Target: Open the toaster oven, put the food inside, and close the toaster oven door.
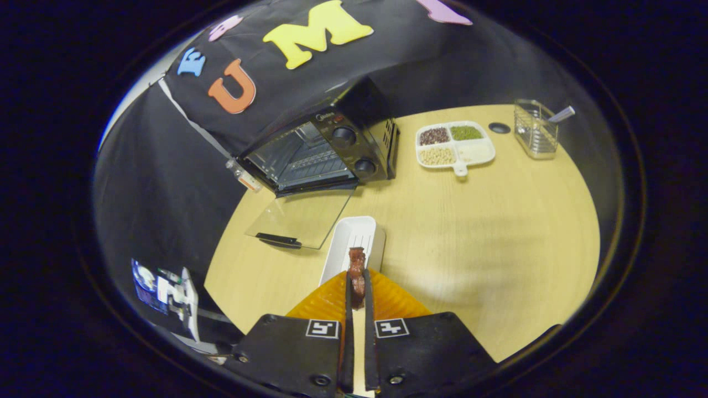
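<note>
In the gripper view, the gripper (357,281) has its two fingers drawn close together and clenched on a dark brown piece of food (357,272), which stands pinched between the fingertips and pokes out just past them. Directly beyond the fingers, below the food, lies a long white tray (347,243) on the round wooden table (487,237).

Farther ahead and a little to the left sits the black toaster oven (326,152), its glass door (301,216) folded fully down and lying flat over the tabletop, with the dark door handle (279,240) at its near edge. The oven's inside is exposed (a wire rack can be made out in it), and two round knobs (354,150) sit one above the other on the panel right of the opening.

Well to the right of the oven rests a white divided dish (454,145) with four compartments of beans and grains. Beyond it, near the table's far edge, stands a clear wire-sided holder (534,130) with a pale handle sticking out of it.
</note>
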Demonstrator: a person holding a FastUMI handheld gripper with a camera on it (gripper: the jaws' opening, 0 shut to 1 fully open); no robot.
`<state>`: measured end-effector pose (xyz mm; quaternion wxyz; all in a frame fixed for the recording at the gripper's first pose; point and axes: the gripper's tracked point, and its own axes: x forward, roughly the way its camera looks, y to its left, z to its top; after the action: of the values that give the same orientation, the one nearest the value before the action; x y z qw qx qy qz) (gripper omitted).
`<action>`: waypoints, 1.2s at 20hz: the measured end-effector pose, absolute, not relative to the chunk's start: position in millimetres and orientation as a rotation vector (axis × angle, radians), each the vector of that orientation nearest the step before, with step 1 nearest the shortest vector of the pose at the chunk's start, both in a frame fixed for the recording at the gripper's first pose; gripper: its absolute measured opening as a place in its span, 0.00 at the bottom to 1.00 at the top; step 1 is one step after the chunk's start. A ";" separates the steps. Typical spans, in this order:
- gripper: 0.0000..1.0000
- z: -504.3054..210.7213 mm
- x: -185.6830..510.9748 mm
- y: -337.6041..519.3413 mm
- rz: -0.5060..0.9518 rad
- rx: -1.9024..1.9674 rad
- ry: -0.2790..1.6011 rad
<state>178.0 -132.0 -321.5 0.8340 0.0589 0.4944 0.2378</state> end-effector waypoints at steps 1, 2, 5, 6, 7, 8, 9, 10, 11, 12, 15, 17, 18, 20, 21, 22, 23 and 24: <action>0.11 -314.0 175.7 -128.4 0.497 0.081 1.021; 0.11 -306.0 172.6 -123.5 0.493 0.038 0.993; 0.11 -281.3 164.7 -107.8 0.452 -0.076 0.898; 0.11 -274.7 165.0 -104.5 0.421 -0.108 0.869; 0.11 -266.6 166.3 -99.5 0.395 -0.141 0.831; 0.10 -256.2 166.8 -92.1 0.381 -0.178 0.784; 0.10 -245.7 169.7 -84.3 0.367 -0.206 0.737; 0.11 -235.8 170.2 -75.4 0.356 -0.223 0.696; 0.11 -227.7 170.8 -63.6 0.356 -0.230 0.664; 0.11 -222.3 170.0 -49.6 0.363 -0.229 0.639; 0.11 -221.9 173.4 -11.4 0.395 -0.219 0.608; 0.10 -231.5 173.2 17.4 0.419 -0.196 0.619; 0.11 -239.7 173.4 30.5 0.428 -0.179 0.631; 0.11 -252.6 177.1 55.0 0.437 -0.129 0.650; 0.11 -258.1 180.9 64.0 0.435 -0.107 0.650; 0.11 -263.2 183.9 72.9 0.430 -0.076 0.650; 0.11 -267.0 188.1 81.6 0.427 -0.043 0.643; 0.11 -270.5 192.4 88.2 0.420 -0.016 0.635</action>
<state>192.4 88.2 -270.5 0.9284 -0.0077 0.3100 0.2049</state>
